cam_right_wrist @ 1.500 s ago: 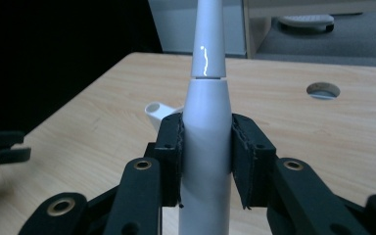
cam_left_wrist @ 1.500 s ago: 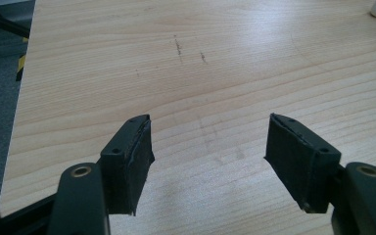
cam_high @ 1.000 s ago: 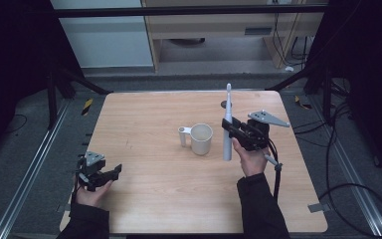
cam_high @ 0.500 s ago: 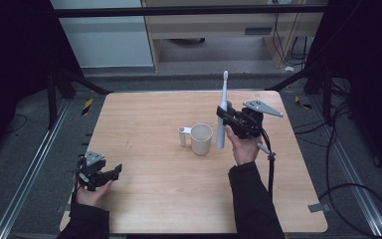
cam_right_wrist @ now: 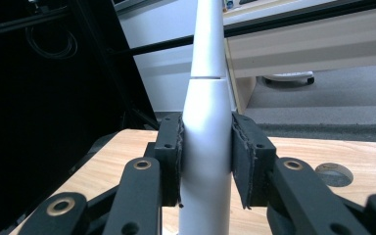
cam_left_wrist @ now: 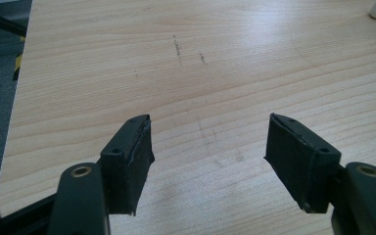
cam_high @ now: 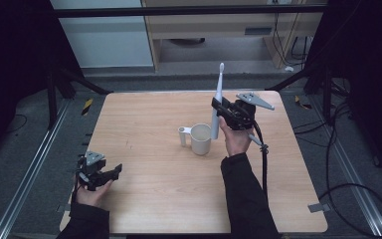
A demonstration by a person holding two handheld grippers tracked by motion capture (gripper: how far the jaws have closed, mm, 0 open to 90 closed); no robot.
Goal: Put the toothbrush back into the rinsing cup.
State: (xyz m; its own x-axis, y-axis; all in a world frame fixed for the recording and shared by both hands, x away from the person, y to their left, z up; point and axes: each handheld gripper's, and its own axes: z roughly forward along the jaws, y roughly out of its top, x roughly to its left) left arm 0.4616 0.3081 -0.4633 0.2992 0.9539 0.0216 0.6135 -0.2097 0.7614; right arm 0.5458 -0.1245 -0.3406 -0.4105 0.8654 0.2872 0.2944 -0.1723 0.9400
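A white electric toothbrush [cam_high: 217,102] stands upright with its brush head up, held by my right gripper [cam_high: 220,108], which is shut on its handle. In the right gripper view both pads press the white toothbrush [cam_right_wrist: 206,147] body. Its lower end hangs just above the rim of a white mug [cam_high: 200,139] that stands mid-table with its handle to the left. My left gripper [cam_high: 113,172] rests low near the table's front left edge. In the left gripper view its fingers [cam_left_wrist: 129,161] stand wide apart over bare wood with nothing between them.
The wooden table [cam_high: 144,124] has dark floor, metal rails and frame posts around it. A cable [cam_high: 263,164] trails from the right gripper along the forearm. A round hole [cam_right_wrist: 334,175] shows in the tabletop in the right gripper view.
My right gripper has carried the toothbrush leftward and away from me, from beside the mug's right to just over its rim. The left gripper has stayed put.
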